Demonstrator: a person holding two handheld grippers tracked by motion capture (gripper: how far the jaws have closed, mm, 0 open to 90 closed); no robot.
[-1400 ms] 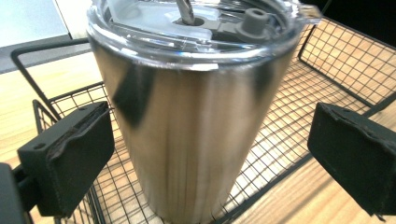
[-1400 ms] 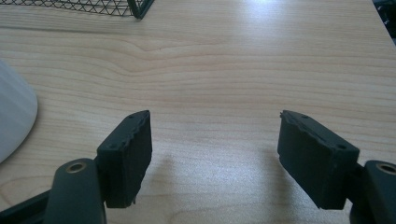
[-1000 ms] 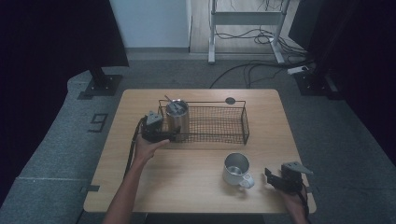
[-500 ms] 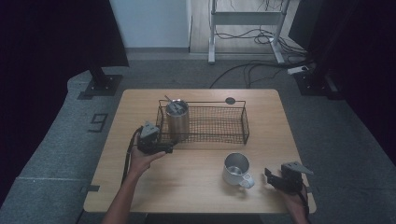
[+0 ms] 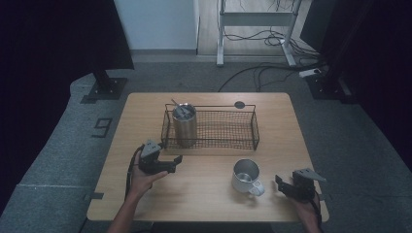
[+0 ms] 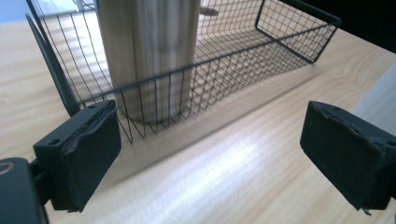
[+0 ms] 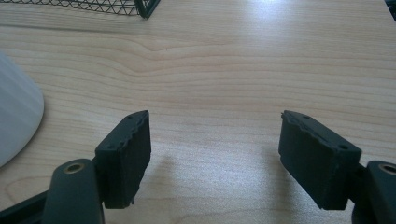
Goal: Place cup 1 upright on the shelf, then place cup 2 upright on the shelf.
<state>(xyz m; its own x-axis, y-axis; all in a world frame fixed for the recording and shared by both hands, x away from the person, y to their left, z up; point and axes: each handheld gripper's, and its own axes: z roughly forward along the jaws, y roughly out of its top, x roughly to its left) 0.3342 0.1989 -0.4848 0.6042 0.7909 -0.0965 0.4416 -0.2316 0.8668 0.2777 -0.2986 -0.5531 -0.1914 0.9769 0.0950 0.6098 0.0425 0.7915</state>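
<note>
1. The tumbler point(image 5: 185, 127) looks like brushed steel - I judge it stiff, fairly light and slick on its smooth wall. A squeeze won't dent it, but it could slide in my pads. I would take it across the wall near the top, above the wire, or by the rim.
2. The mug point(image 5: 245, 175) is metal too, by its shine, and I judge it rigid and light. Its handle points towards my right gripper point(image 5: 278, 180), so the handle or the near rim is the place to grasp.
3. The basket point(image 5: 255, 128) is thin wire and probably springy. I'd mind my jaws catching in the mesh.
4. The tumbler stands upright in the basket's left end. My left gripper point(image 5: 179, 159) sits on the table point(image 5: 204, 194) just in front of that corner, apart from it. In the left gripper view, the tumbler point(image 6: 149, 56) rises behind the mesh, ahead and a little to the left of my jaws.
5. My left gripper point(image 6: 210, 140) is released. Its jaws have just been closing a little, with nothing between them but bare wood.
6. The mug stands on the table in front of the basket's right half, just to the left of my right gripper. In the right gripper view it point(image 7: 16, 116) shows at the left edge.
7. My right gripper point(image 7: 215, 149) is released too - jaws wide and grasping nothing.
</note>
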